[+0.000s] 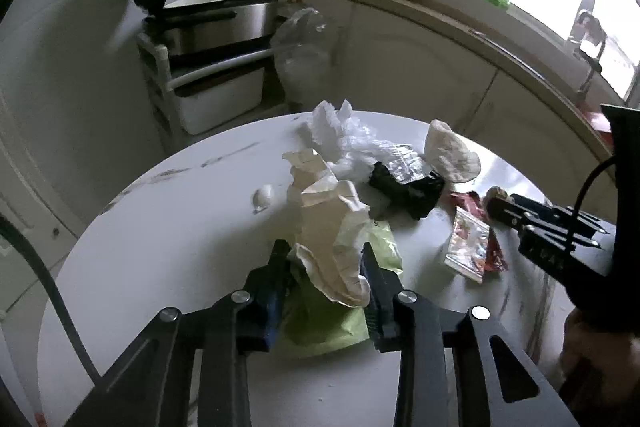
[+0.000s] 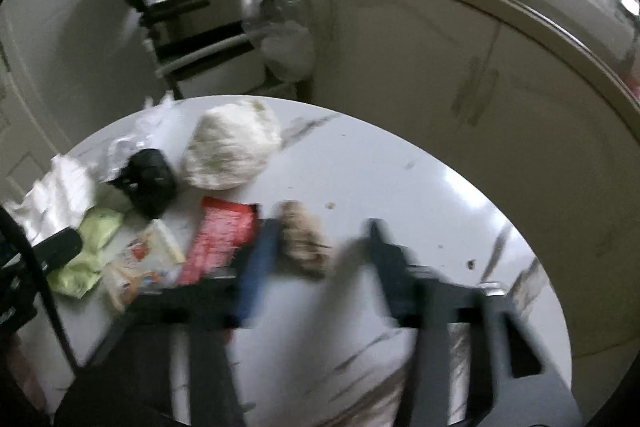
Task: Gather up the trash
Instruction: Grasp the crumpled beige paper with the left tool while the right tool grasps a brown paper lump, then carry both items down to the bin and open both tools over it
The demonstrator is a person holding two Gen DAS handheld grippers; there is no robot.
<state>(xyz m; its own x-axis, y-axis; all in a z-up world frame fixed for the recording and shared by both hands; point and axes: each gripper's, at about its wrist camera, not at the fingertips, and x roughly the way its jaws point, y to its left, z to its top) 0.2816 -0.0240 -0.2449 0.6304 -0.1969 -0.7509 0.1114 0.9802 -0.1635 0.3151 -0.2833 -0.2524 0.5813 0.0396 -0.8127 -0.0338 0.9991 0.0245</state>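
Kitchen cabinets ring a round white table strewn with trash. Left gripper pinches crumpled paper near its edge; right gripper, blurred, brackets a brownish wad, grip unclear. Next likely lifting both toward a bin.

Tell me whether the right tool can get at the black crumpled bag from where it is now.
Probably not directly: the red wrapper lies between the right tool and the black bag.
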